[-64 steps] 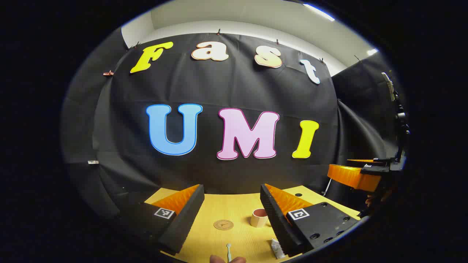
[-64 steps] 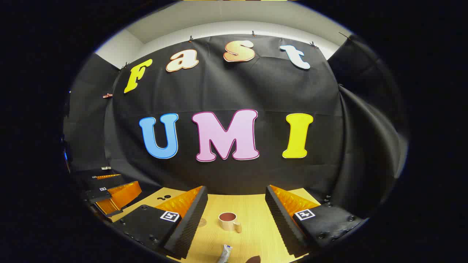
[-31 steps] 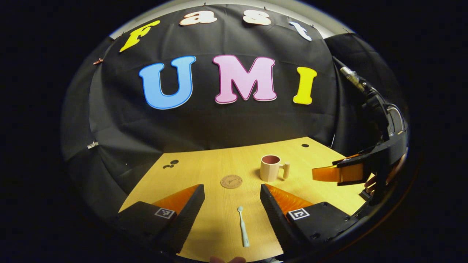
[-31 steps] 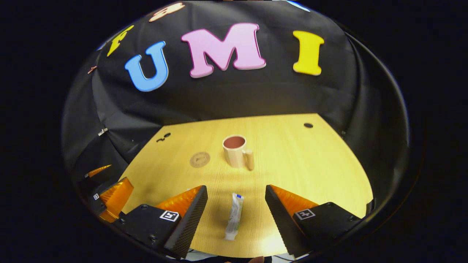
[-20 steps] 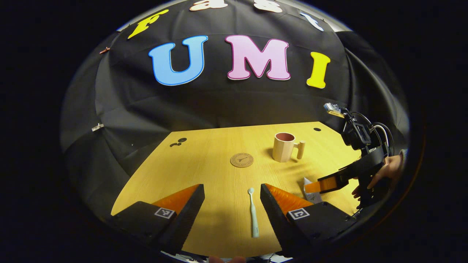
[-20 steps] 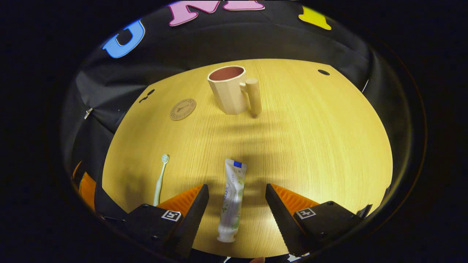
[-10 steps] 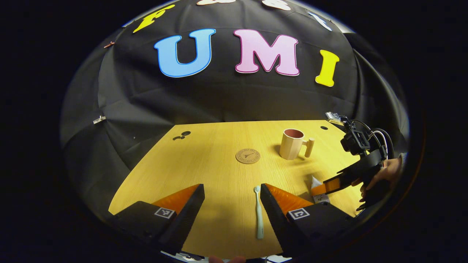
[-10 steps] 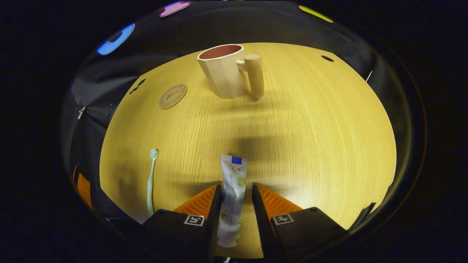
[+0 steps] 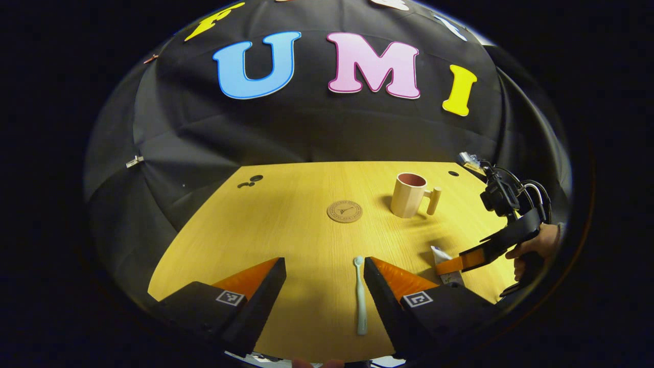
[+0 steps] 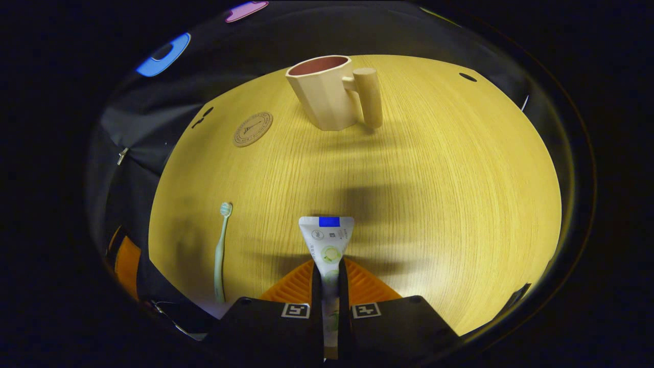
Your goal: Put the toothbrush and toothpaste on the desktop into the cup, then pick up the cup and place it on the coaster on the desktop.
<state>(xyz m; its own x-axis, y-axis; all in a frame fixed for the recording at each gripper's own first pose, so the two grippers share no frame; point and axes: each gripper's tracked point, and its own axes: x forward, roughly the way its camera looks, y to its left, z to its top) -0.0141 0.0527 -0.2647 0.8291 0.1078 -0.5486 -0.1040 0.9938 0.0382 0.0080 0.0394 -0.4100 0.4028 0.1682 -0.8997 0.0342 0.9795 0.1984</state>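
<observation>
Pinching a soft toothpaste tube (image 10: pixel 327 250) at the bottom centre of the right gripper view, the right gripper (image 10: pixel 327 291) has its ribbed orange fingers (image 10: pixel 364 284) drawn narrow on the tube's middle, the flat crimped end with its blue stripe fanning out ahead of them. It looks light and squashy, likely to buckle or droop if held by the crimp, so a hold on the fuller body seems the safer one. In the left gripper view the left gripper (image 9: pixel 322 283) stands wide and empty at the bottom of the frame, and the slim pale-green toothbrush (image 9: pixel 360 296) lies flat on the tabletop (image 9: pixel 286 225) just inside its right-hand finger; thin, stiff and probably slippery, it would want a pinch across the handle. At upper centre of the right gripper view stands the cup (image 10: pixel 327 92), a matt beige, faceted piece with a dark red inside and a peg-like handle, upright and apparently rigid. Left of it lies the round, flat, stamped coaster (image 10: pixel 253 129), on pale wood-grain tabletop.
</observation>
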